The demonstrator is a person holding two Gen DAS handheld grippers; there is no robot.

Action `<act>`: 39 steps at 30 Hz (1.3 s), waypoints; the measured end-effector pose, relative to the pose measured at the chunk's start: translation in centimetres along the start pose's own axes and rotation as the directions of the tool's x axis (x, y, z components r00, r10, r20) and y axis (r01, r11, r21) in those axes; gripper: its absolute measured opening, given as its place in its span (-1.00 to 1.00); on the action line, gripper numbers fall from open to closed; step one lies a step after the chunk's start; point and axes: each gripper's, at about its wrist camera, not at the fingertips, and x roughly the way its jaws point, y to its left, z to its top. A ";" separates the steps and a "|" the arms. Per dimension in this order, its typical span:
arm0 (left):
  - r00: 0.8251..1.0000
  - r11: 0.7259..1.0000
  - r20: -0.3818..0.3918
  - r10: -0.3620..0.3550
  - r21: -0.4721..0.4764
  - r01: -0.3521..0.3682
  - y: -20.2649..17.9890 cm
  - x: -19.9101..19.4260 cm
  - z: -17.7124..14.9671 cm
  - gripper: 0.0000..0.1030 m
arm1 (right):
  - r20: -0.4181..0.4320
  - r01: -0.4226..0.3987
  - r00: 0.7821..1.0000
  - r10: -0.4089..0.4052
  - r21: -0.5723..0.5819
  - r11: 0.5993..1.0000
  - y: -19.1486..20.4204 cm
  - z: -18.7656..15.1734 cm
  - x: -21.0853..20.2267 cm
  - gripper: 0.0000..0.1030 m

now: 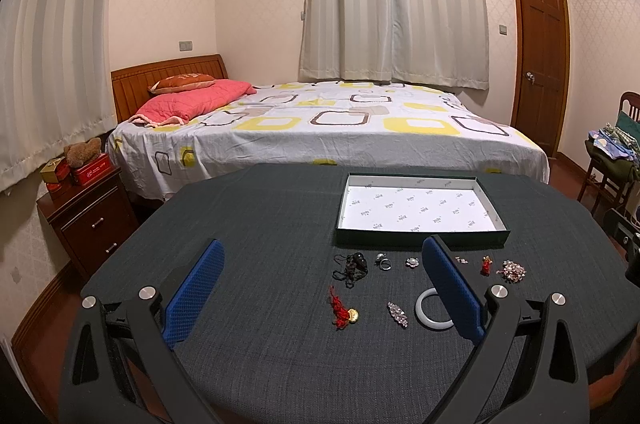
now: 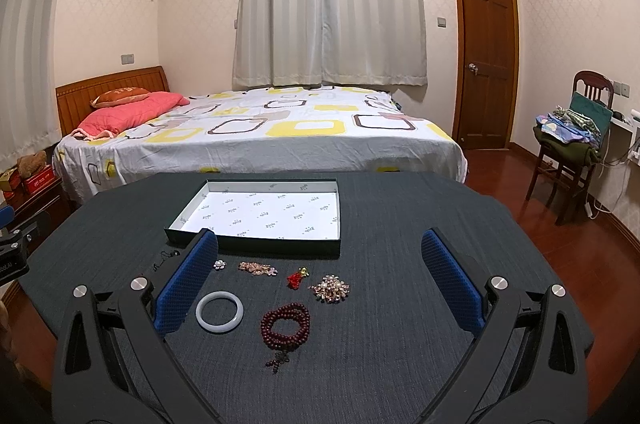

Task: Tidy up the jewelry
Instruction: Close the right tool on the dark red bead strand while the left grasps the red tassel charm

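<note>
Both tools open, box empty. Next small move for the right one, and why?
Probably lower the right tool onto the dark red bead bracelet and close. It lies between the open fingers, nearest of the pieces on the table, nothing touching it. The box behind holds nothing yet.

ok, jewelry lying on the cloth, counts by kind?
Red tassel charms: 2
White bangle: 1
Dark red bead bracelet: 1
Silver ring: 1
Black cord piece: 1
Crystal or pearl pieces: 4
Total: 10

Both wrist views face the bed, sharing the tray [image 1: 420,238].
</note>
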 end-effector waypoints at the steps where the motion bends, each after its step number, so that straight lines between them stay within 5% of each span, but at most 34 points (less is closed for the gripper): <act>1: 1.000 1.000 0.000 0.000 0.000 0.000 0.0 0.0 0.0 0.87 | 0.000 0.000 1.000 0.000 0.000 1.000 0.0 0.1 0.0 0.93; 11: 1.000 1.000 -0.027 0.006 -0.010 -0.006 0.6 1.6 -1.1 0.87 | -0.025 -0.021 0.999 0.021 0.001 1.000 1.0 -2.1 2.3 0.93; 16: 0.968 0.993 -0.235 -0.087 -0.100 0.065 2.4 7.1 -4.1 0.87 | -0.131 -0.046 0.990 0.048 0.022 0.999 0.8 -5.5 6.5 0.93; 21: 0.921 0.981 -0.356 -0.156 -0.162 0.104 2.8 11.0 -7.0 0.86 | -0.299 -0.061 0.952 0.061 0.007 0.998 1.5 -9.4 11.3 0.93; 32: 0.916 0.998 -0.395 -0.067 -0.044 0.053 1.3 15.2 -8.7 0.86 | -0.472 -0.063 0.881 0.026 -0.063 0.996 3.4 -12.2 17.5 0.92; 39: 0.897 0.997 -0.435 -0.076 -0.046 0.062 0.6 16.9 -8.9 0.86 | -0.467 -0.069 0.884 0.023 -0.080 0.994 3.0 -12.4 17.2 0.40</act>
